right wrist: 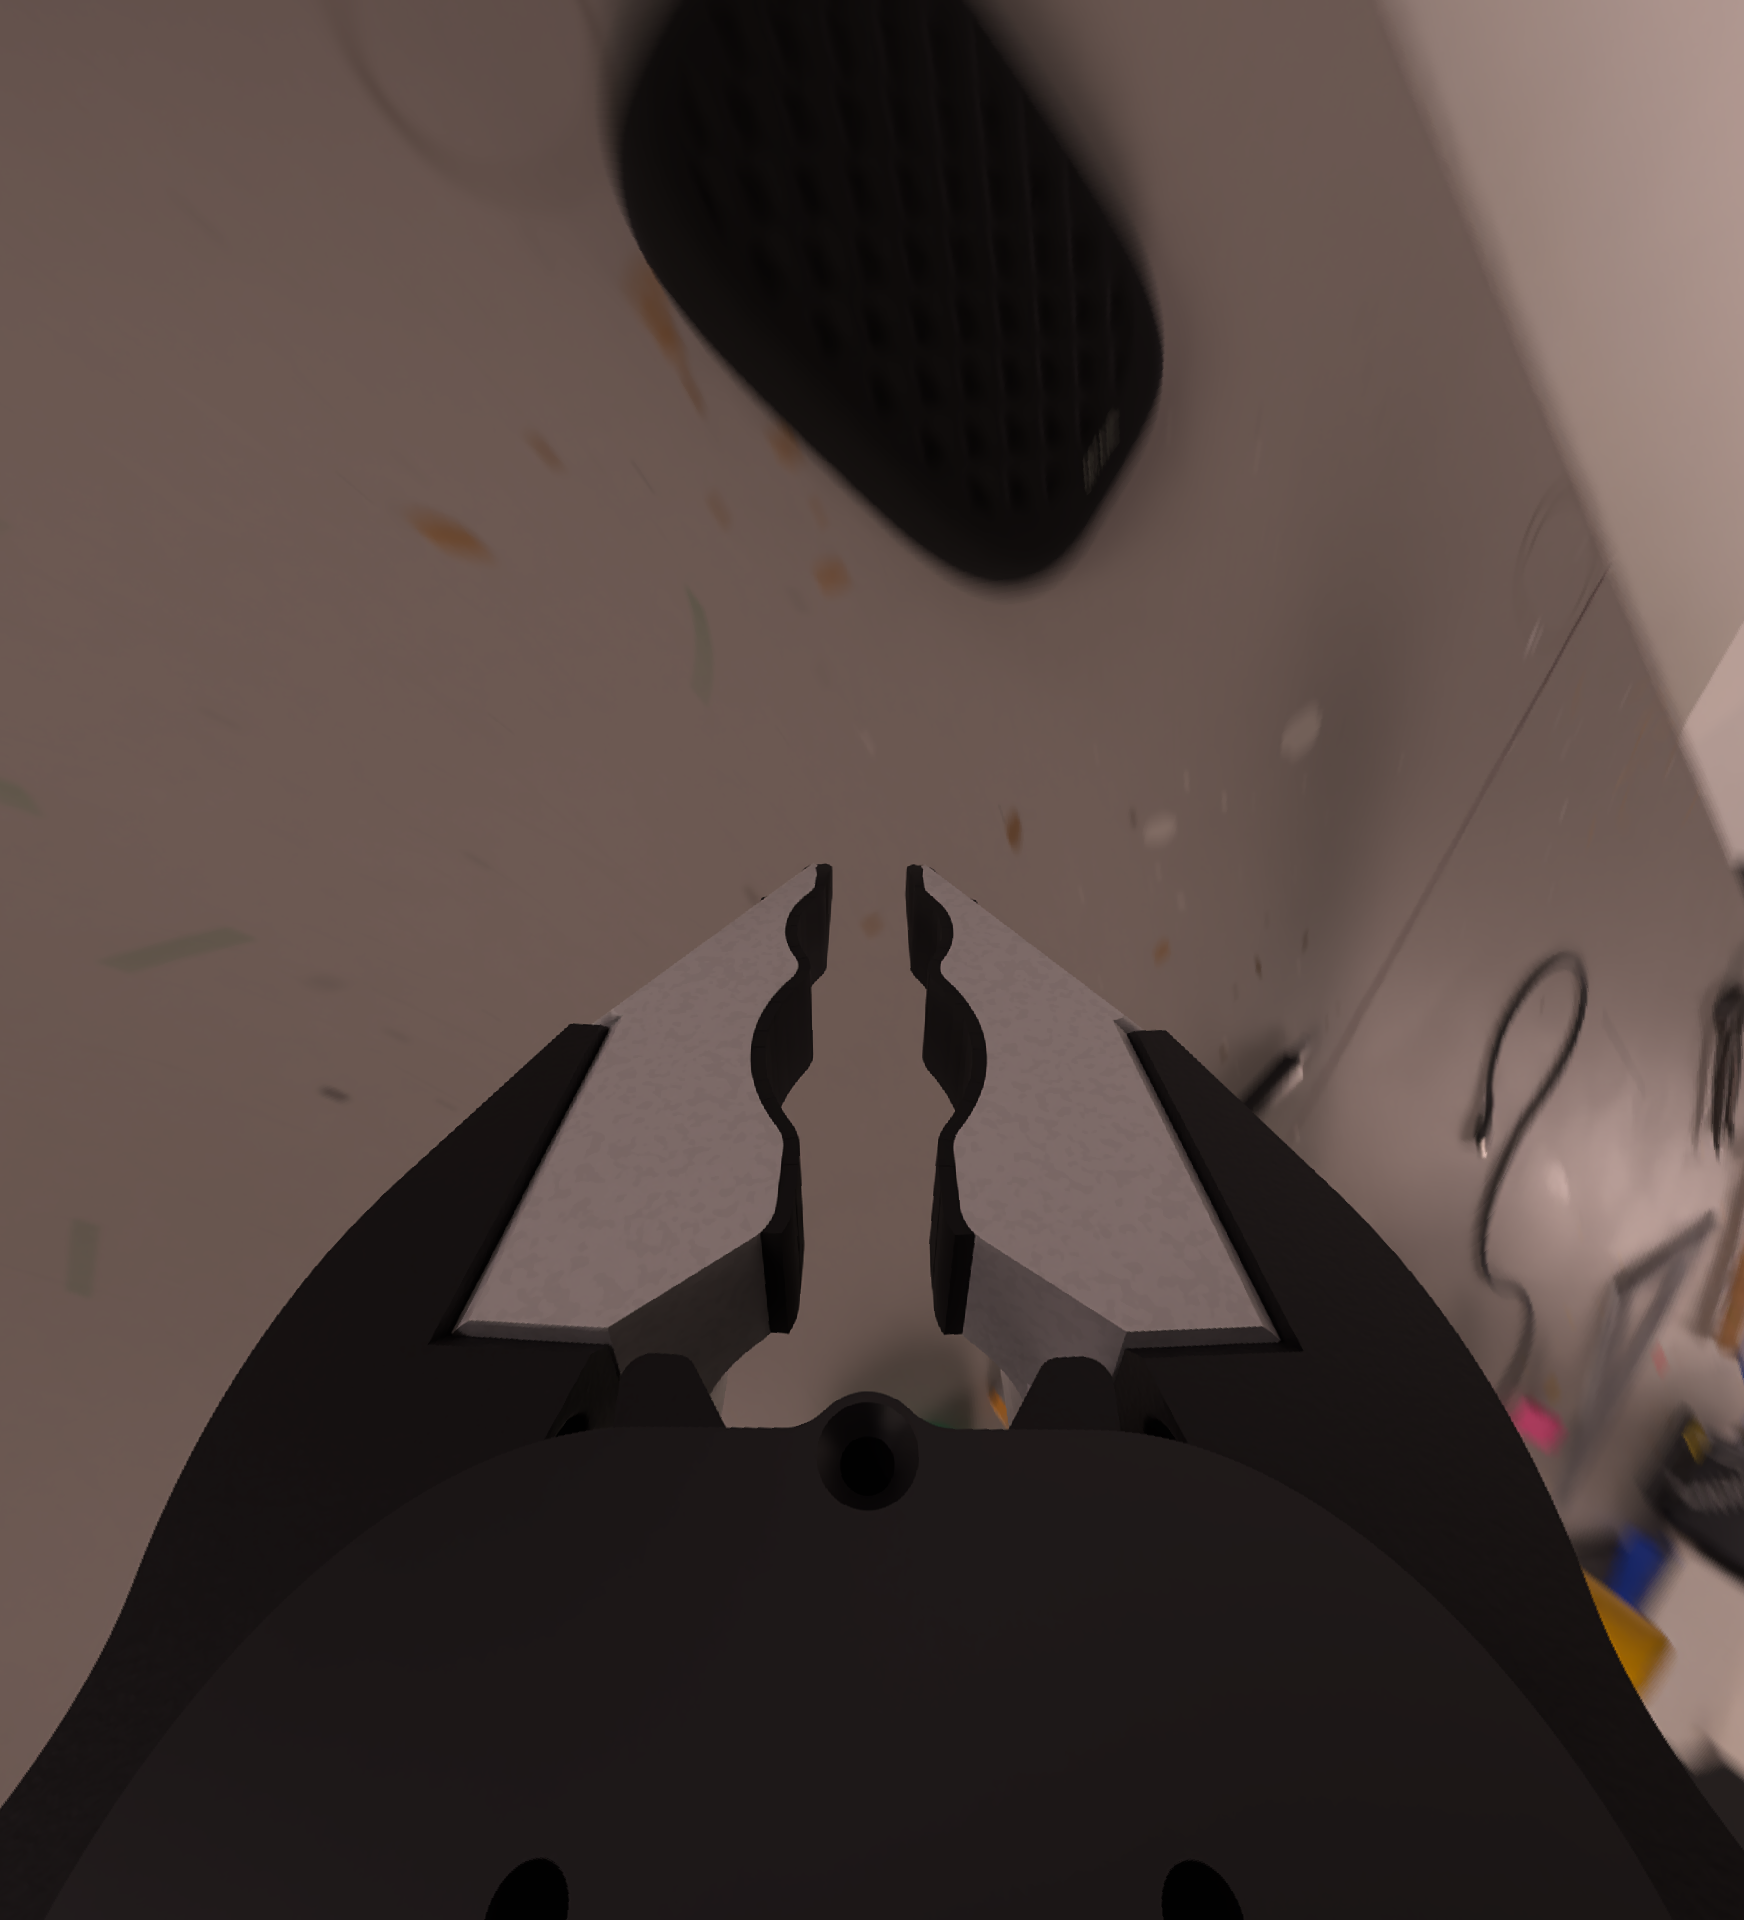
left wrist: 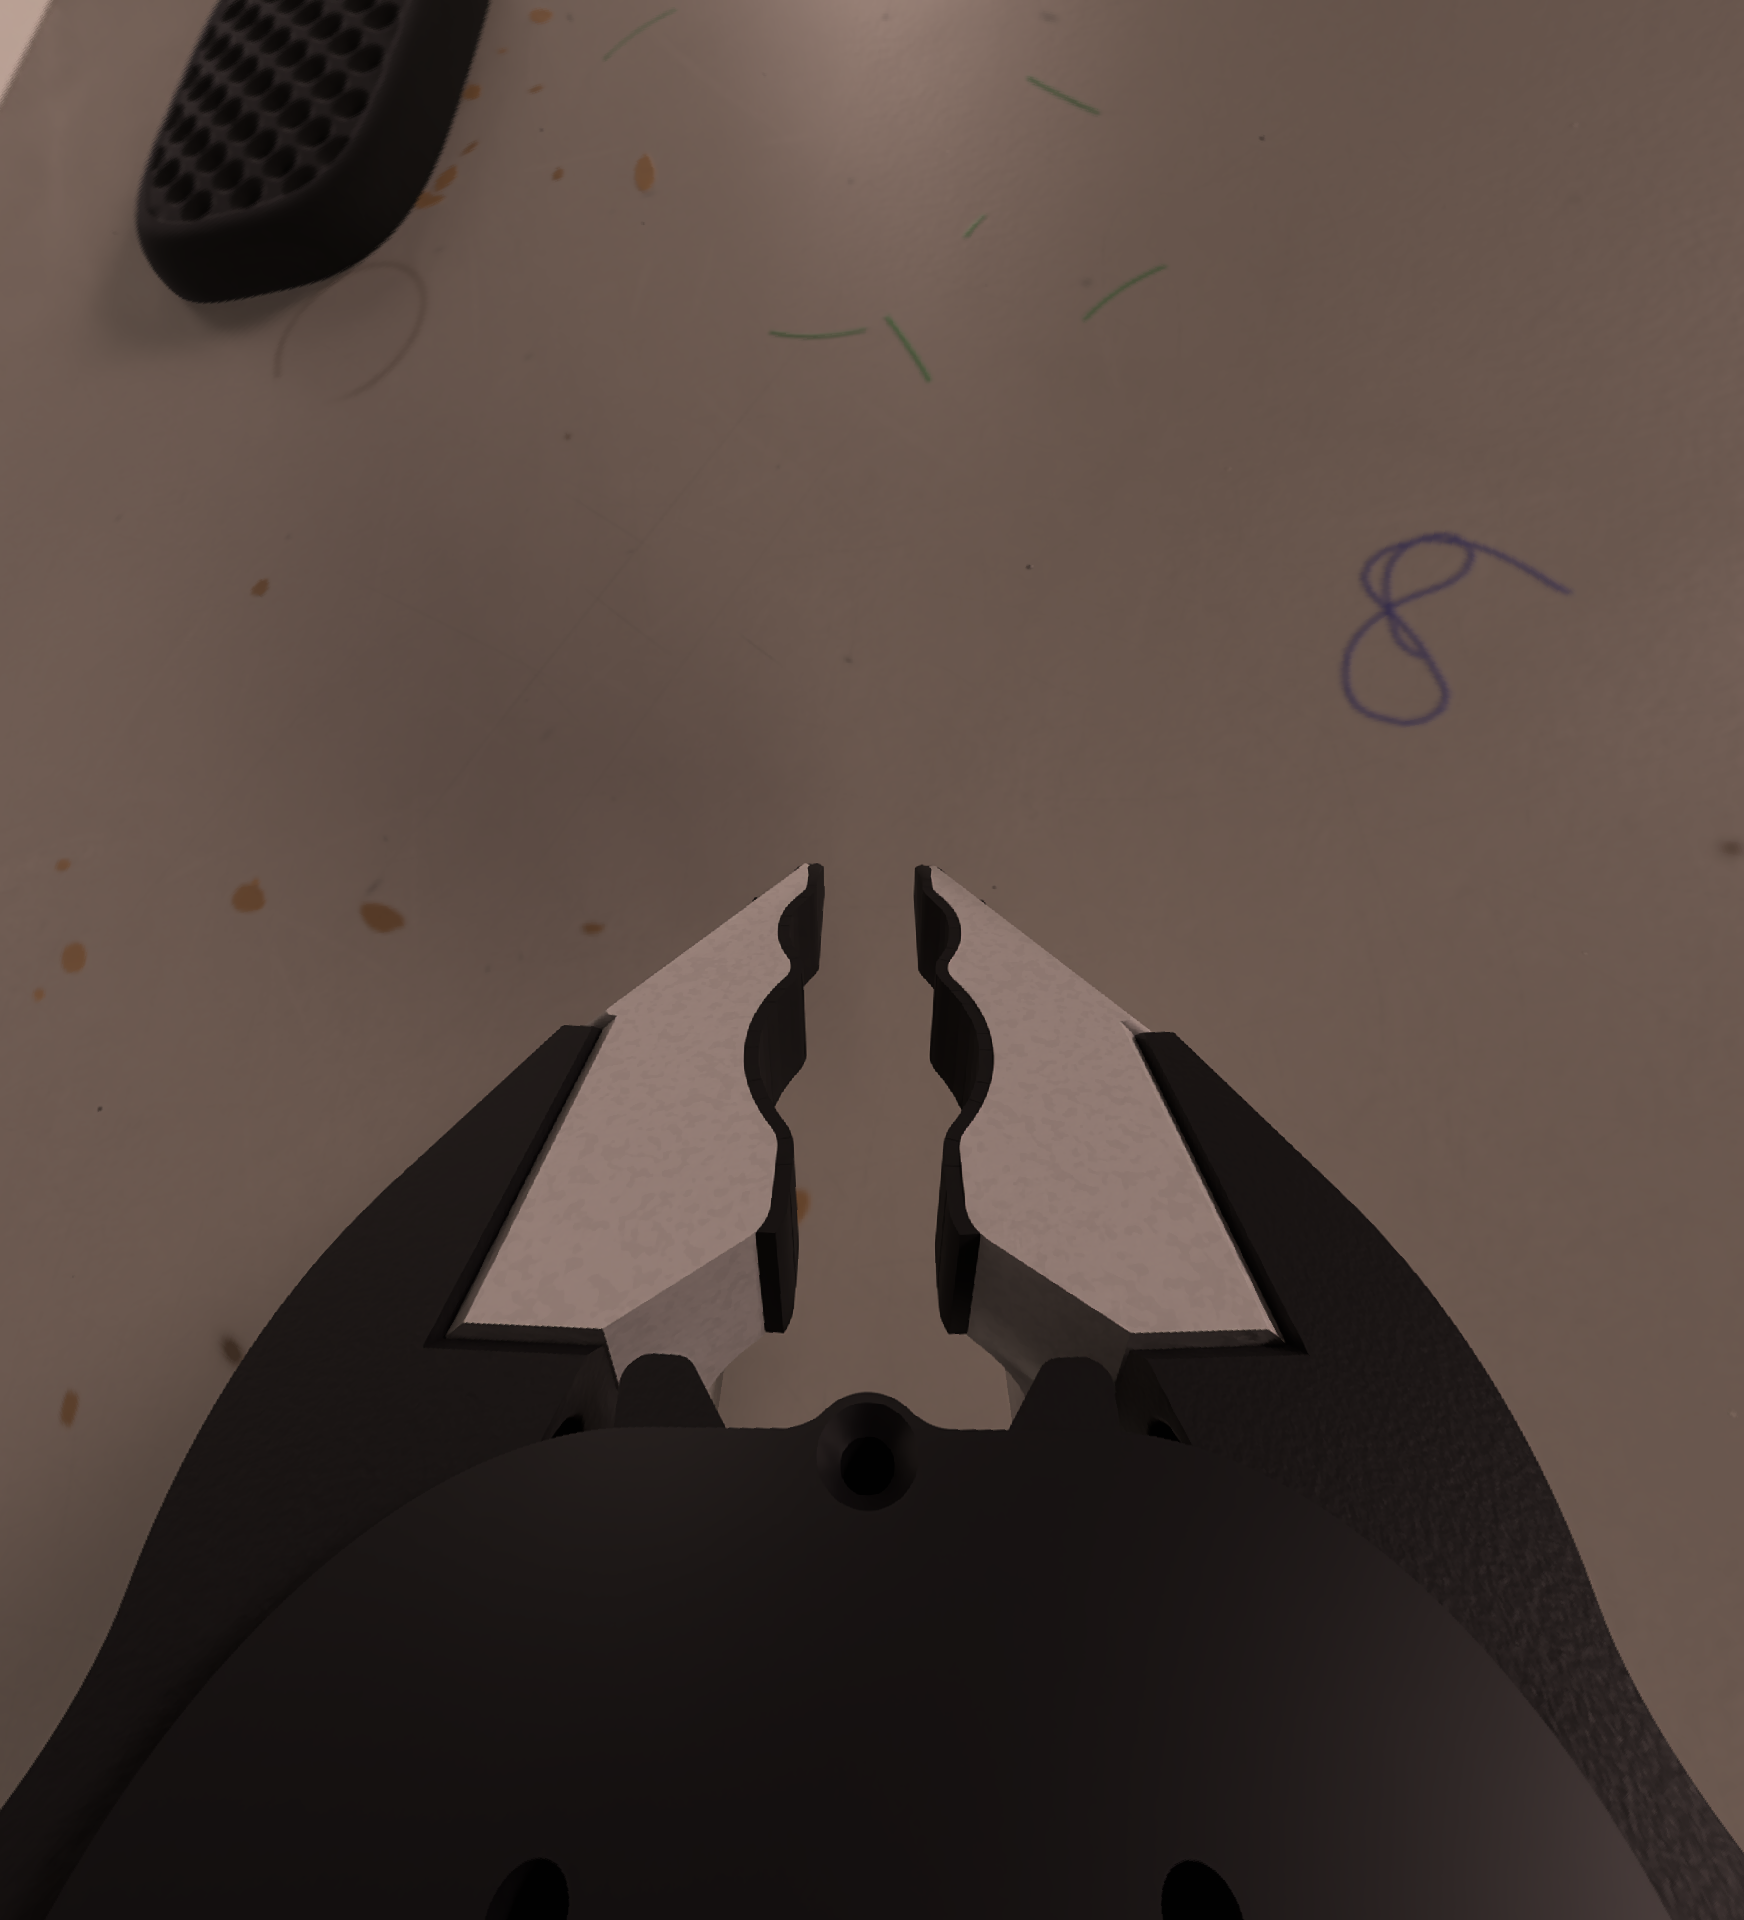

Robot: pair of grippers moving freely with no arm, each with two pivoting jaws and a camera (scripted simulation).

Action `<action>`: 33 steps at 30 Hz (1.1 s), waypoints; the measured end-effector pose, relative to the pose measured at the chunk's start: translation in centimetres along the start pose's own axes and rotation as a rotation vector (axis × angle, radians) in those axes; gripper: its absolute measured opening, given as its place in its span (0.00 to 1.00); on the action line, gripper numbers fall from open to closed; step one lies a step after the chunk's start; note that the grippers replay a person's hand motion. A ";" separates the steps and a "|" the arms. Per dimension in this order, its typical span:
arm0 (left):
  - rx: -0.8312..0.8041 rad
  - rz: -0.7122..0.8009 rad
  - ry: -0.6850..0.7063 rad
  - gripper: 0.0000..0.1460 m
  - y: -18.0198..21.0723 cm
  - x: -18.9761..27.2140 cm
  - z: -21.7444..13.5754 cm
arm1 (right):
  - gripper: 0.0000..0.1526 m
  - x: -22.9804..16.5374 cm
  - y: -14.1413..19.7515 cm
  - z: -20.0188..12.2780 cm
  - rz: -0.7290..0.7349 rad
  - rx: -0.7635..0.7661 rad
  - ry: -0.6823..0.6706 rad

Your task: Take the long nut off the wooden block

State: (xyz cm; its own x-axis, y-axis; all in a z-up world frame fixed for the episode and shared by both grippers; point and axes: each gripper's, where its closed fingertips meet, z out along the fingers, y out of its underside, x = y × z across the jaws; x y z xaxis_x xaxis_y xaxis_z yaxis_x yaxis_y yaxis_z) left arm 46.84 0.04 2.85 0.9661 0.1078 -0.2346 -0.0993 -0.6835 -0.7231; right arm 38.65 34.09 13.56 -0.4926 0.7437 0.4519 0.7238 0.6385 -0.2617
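Grey-beige and stained, the bench (left wrist: 1055, 644) is filling both wrist views. The left gripper (left wrist: 869, 873) is hovering over it, fingers (left wrist: 702, 1091) slightly apart and gripping nothing. A black perforated oval pad (left wrist: 296, 145) is lying at upper left, a blue scribbled loop (left wrist: 1398, 634) at right. The right gripper (right wrist: 869, 873) is likewise holding its fingers narrowly apart and empty, the same pad (right wrist: 889, 281) showing blurred at upper centre. Neither the long nut nor the wooden block is appearing in either view.
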 end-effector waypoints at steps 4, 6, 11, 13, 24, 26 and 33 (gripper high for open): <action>0.015 -0.003 -0.049 0.12 -0.3 -0.6 0.0 | 0.09 -7.6 -6.7 -6.4 -0.003 0.443 -0.060; 0.019 -0.001 -0.094 0.12 -0.3 -1.2 -0.1 | 0.10 -12.0 -9.0 -7.9 -0.004 0.590 -0.106; 0.019 -0.051 -0.235 0.12 -0.1 -3.4 -0.9 | 0.10 -21.6 -12.6 -6.5 0.003 0.737 -0.227; 0.026 -0.093 -0.260 0.12 0.1 -4.1 -1.2 | 0.10 -23.6 -13.7 -5.1 0.062 0.783 -0.264; 0.056 -0.164 -0.426 0.16 1.1 -6.9 -2.0 | 0.08 -26.2 -14.3 -3.4 0.123 0.967 -0.229; 0.057 -0.161 -0.455 0.16 1.3 -7.2 -2.1 | 0.08 -26.1 -14.4 -4.1 0.143 1.013 -0.251; 0.106 -0.215 -0.504 0.16 1.3 -8.5 -3.7 | 0.09 -24.7 -14.4 -5.3 0.281 1.132 -0.294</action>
State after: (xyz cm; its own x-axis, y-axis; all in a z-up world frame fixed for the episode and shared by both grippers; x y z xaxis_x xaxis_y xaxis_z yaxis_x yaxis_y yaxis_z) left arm 39.36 -4.43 6.32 0.7361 0.5868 -0.3374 0.0388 -0.5343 -0.8444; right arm 42.95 5.46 10.73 -0.5838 0.8073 0.0857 0.0616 0.1493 -0.9869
